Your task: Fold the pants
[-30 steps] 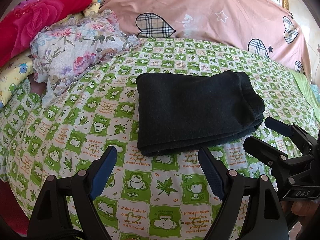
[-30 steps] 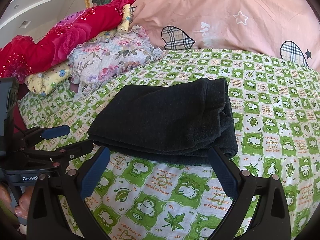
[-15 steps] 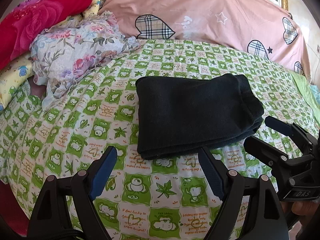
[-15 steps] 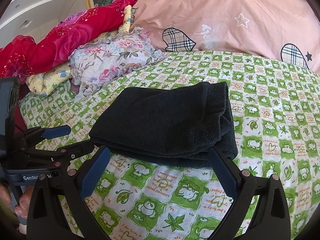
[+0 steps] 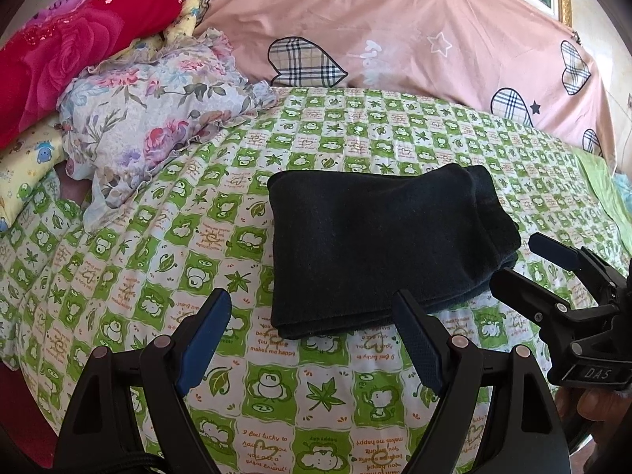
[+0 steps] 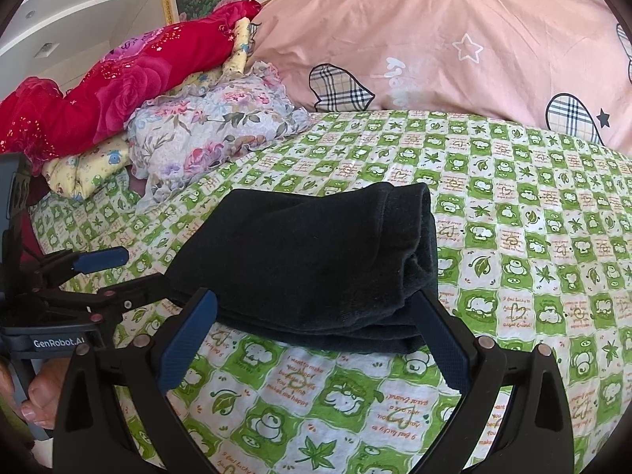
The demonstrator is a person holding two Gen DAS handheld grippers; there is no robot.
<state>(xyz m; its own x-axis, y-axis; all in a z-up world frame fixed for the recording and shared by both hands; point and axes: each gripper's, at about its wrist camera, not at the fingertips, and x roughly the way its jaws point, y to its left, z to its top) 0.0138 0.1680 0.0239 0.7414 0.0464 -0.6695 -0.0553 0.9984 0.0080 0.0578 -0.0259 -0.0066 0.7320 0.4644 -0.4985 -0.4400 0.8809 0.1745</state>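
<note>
Pants (image 5: 379, 249) lie folded on the bedsheet (image 5: 197, 237), both grippers' fingers (image 5: 205, 331) spread wide, empty, just short.
</note>
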